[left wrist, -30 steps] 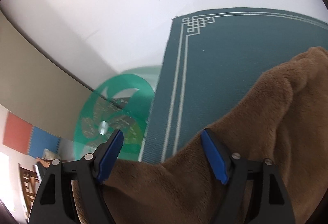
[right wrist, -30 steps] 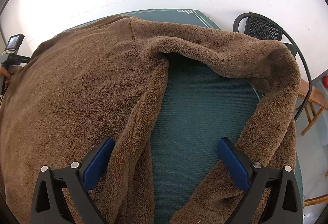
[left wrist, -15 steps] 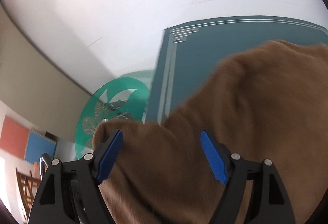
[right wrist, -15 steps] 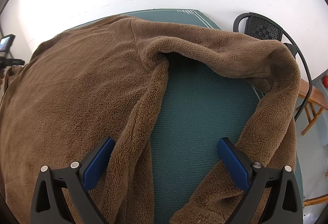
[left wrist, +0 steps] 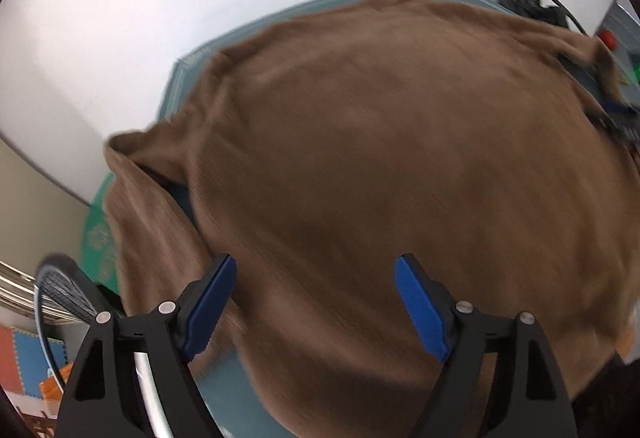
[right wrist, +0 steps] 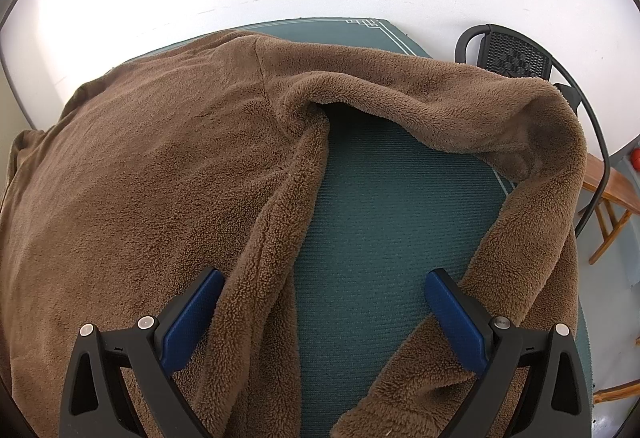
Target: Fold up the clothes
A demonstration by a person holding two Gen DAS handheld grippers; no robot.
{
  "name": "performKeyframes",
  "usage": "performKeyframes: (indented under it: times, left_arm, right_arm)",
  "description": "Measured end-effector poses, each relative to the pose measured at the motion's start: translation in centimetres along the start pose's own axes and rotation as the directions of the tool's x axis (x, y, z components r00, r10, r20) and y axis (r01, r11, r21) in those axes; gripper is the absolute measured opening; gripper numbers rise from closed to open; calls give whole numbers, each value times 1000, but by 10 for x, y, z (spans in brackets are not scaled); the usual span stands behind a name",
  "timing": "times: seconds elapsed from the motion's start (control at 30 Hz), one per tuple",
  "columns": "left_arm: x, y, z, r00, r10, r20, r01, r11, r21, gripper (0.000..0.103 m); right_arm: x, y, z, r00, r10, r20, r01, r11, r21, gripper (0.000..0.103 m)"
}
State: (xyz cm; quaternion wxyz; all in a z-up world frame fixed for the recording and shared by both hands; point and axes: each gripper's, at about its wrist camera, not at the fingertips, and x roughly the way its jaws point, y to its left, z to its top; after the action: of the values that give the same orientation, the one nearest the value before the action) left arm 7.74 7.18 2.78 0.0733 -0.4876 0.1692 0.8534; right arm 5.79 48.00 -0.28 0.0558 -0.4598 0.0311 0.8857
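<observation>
A brown fleece garment lies spread over a dark green mat, which shows bare between the body and a sleeve bent round it. My left gripper hovers over the garment's body. Its jaws are opening, and the cloth lies below them with nothing pinched. That view is blurred by motion. My right gripper stands open and still over the bare mat. Its left finger is beside the body's edge and its right finger beside the sleeve's lower part.
A black mesh chair stands behind the mat's far right corner, with a wooden seat to the right. At the left are a round green mat, a second black chair's rim and coloured foam tiles. A white wall is behind.
The left gripper's view swung from the mat's bordered corner onto the garment's body, which now fills it. The left hand's device left the right view's left edge. The right gripper did not move.
</observation>
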Motion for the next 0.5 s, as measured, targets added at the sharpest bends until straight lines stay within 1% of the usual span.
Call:
performKeyframes:
  times: [0.07, 0.13, 0.17, 0.23, 0.27, 0.37, 0.5]
  left_arm:
    - [-3, -11, -11, 1000, 20, 8, -20, 1000, 13, 85]
    - [-5, -18, -19, 999, 41, 23, -41, 999, 18, 85]
    - [-5, -20, -22, 999, 44, 29, -45, 999, 16, 85]
    - [-6, -21, -28, 999, 29, 32, -29, 1000, -2, 85]
    - [-5, -22, -30, 999, 23, 31, -23, 1000, -18, 85]
    - [-3, -22, -35, 1000, 9, 30, -7, 998, -70, 85]
    - [-5, -19, -41, 999, -6, 44, 12, 990, -140, 85]
  right_arm:
    - [-10, -2, -2, 999, 17, 37, -17, 1000, 3, 102]
    - [-35, 2, -8, 993, 48, 111, -48, 999, -9, 102]
    - [-49, 4, -12, 986, 76, 148, -75, 997, -18, 102]
    - [-80, 11, -25, 965, 143, 221, -133, 989, -60, 102]
    - [-90, 15, -31, 958, 160, 237, -144, 986, -83, 102]
    - [-107, 26, -56, 957, 170, 236, -134, 978, -158, 102]
    - [-125, 35, -95, 941, 207, 269, -154, 966, -206, 102]
